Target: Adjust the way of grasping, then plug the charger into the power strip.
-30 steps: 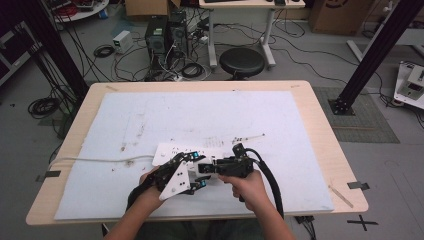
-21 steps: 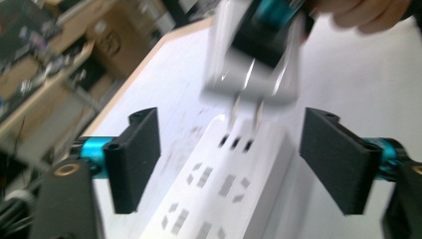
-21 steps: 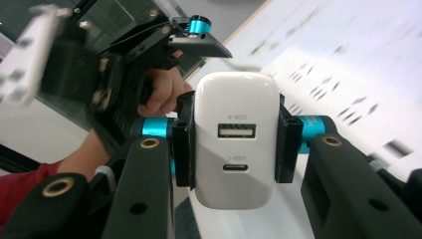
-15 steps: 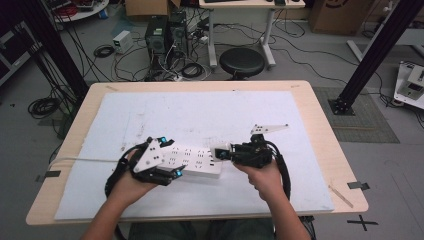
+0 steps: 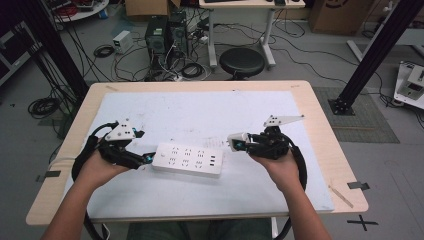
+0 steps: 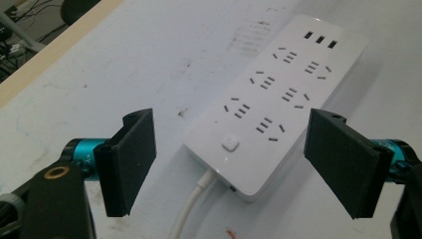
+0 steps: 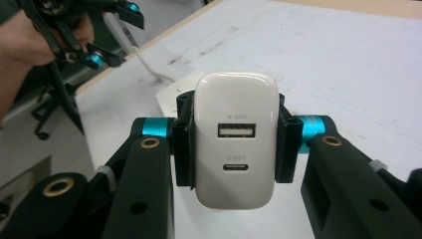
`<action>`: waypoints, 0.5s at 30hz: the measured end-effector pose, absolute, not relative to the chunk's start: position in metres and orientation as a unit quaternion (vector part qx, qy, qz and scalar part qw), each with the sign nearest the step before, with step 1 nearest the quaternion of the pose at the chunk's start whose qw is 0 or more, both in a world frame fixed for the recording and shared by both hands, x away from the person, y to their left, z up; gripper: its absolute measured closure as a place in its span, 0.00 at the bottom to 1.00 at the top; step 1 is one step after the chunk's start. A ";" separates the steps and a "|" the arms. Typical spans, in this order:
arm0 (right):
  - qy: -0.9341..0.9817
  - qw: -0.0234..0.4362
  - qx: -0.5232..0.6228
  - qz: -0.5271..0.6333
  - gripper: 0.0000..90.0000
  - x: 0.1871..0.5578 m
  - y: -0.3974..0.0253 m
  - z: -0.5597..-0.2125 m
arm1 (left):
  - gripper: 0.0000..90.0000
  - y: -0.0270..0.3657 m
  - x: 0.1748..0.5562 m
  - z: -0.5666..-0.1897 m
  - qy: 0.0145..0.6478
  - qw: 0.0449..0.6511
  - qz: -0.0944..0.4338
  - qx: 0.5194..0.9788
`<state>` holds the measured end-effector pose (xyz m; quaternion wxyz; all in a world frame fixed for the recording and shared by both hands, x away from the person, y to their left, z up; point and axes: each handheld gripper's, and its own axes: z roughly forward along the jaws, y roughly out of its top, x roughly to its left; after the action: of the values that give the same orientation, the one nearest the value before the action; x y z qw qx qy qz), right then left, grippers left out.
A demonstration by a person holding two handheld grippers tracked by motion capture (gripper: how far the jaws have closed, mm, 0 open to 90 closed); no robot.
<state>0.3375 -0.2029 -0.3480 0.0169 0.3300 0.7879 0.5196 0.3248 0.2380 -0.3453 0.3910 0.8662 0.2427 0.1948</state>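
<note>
A white charger (image 7: 236,144) sits clamped between the two black jaws of the right gripper (image 7: 234,144), its face with one USB-A and one USB-C port turned toward the right gripper view's camera. In the high view the charger (image 5: 236,141) is held just above the counter, to the right of a white power strip (image 5: 188,159) and apart from it, with the right gripper (image 5: 243,143) pointing left toward the strip.

The power strip lies flat on a white mat (image 5: 200,115), near the middle of the counter's near half. In the left gripper view the strip (image 6: 278,94) runs away from the camera: its switch is at the near end, rows of sockets follow, and three USB ports sit at the far end. A white cord (image 6: 191,206) leaves the near end and runs down between the jaws. The left gripper (image 6: 239,164) has its jaws spread wide, one on each side of the strip's near end, touching neither the strip nor the cord. In the high view the left gripper (image 5: 145,159) sits just beside the strip's left end.

The mat is scuffed with dark marks and covers most of the wooden counter (image 5: 320,125). Beyond the counter, on the grey floor, stand a round black stool (image 5: 242,61), computer towers (image 5: 167,32) amid tangled cables, and black frame posts (image 5: 377,52).
</note>
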 end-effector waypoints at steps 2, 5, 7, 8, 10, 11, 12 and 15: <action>0.789 0.017 0.329 0.518 0.70 0.338 -0.203 -0.348 | 0.23 0.241 0.325 -0.345 0.244 0.393 0.196 0.865; 0.791 0.018 0.328 0.517 0.70 0.338 -0.203 -0.348 | 0.23 0.244 0.326 -0.345 0.248 0.395 0.195 0.863; 0.797 0.024 0.323 0.510 0.70 0.338 -0.203 -0.346 | 0.23 0.245 0.328 -0.344 0.250 0.393 0.197 0.863; 0.800 0.028 0.319 0.507 0.70 0.338 -0.203 -0.346 | 0.23 0.245 0.329 -0.344 0.253 0.392 0.197 0.863; 0.809 0.038 0.309 0.498 0.70 0.339 -0.201 -0.344 | 0.23 0.247 0.330 -0.343 0.255 0.392 0.195 0.862; 0.813 0.041 0.302 0.496 0.70 0.339 -0.200 -0.343 | 0.23 0.247 0.329 -0.343 0.260 0.395 0.190 0.861; 0.816 0.038 0.291 0.498 0.70 0.339 -0.199 -0.343 | 0.23 0.248 0.330 -0.343 0.263 0.397 0.184 0.860; 0.829 0.060 0.263 0.490 0.70 0.340 -0.190 -0.341 | 0.23 0.250 0.329 -0.345 0.269 0.399 0.182 0.858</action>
<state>0.3400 -0.1902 -0.3406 0.0596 0.2631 0.8288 0.4902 0.3293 0.2503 -0.3448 0.3987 0.8578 0.2688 0.1816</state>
